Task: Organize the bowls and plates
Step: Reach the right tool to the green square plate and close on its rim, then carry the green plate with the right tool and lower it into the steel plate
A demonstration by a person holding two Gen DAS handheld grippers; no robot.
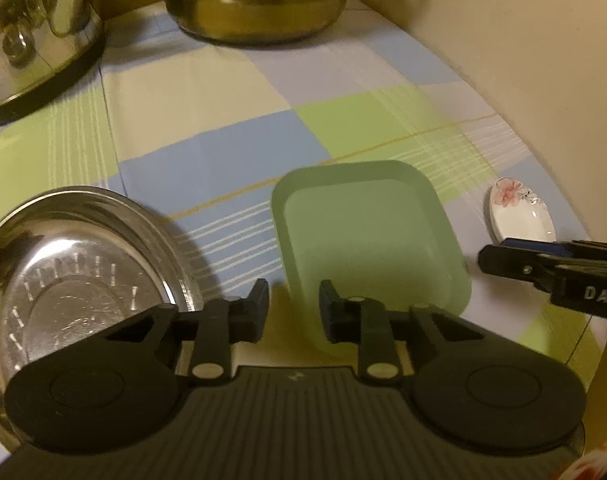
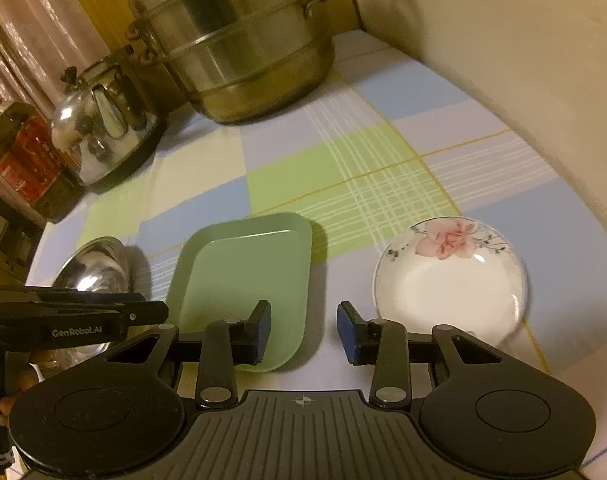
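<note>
Straddling green tray (image 1: 367, 236) rim, jaws parted.

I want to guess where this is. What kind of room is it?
Probably a home kitchen: a big steel steamer pot and a shiny kettle stand on a checked tablecloth beside plates.

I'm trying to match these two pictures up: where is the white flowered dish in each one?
Left wrist view: the white flowered dish sits at the far right edge, partly hidden behind the other gripper.
Right wrist view: it lies lower right, in full sight.
Shared landmark: the green rectangular tray, just left of the dish in both.
</note>
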